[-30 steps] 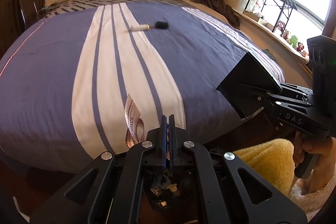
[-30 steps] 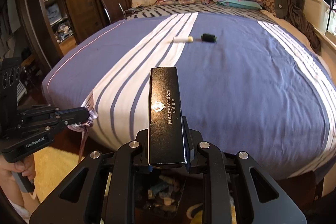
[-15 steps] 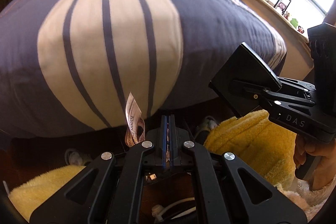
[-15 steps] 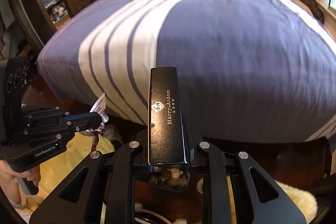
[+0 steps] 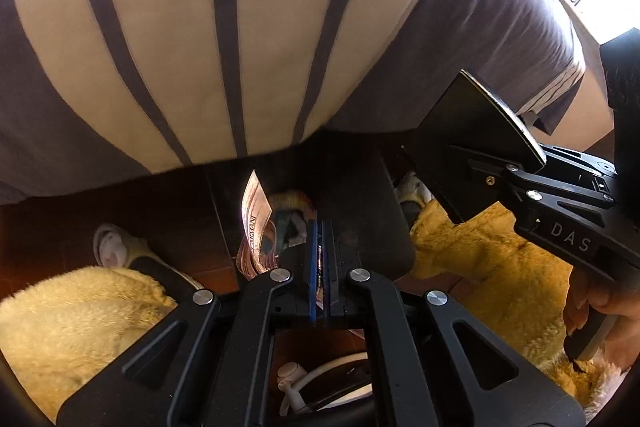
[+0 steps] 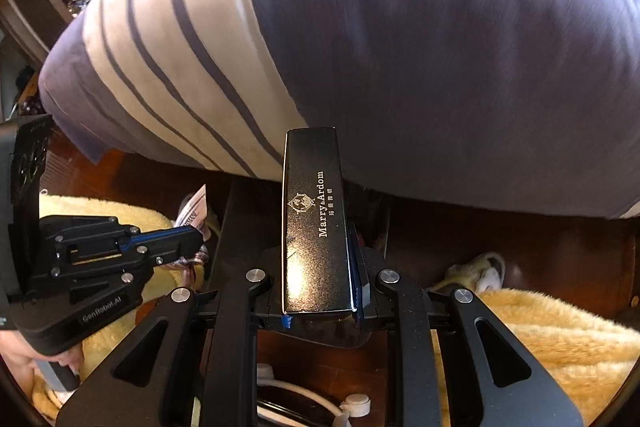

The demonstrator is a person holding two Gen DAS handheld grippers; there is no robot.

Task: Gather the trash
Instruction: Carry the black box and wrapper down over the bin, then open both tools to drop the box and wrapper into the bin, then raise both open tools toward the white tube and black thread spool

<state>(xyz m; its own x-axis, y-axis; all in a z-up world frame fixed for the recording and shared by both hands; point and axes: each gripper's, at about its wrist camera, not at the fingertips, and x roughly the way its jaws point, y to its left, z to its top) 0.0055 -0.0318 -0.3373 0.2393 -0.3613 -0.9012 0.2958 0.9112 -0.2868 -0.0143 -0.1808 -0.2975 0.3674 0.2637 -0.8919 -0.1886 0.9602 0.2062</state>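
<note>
Two handheld grippers point steeply down past the foot of a bed (image 5: 240,39) with a blue and cream striped cover. The left gripper (image 5: 319,227) is pinched tight on a crumpled printed wrapper (image 5: 256,223) that sticks out to its left. The right gripper (image 6: 316,267) clamps a long black box (image 6: 314,211) with gold lettering. Below lie dark wood floor (image 6: 520,247) and a yellow fluffy rug (image 5: 480,267).

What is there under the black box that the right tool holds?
Under the black box a dark bin shows, beside yellow rug. The box and right tool cover the bin's inside.
</note>
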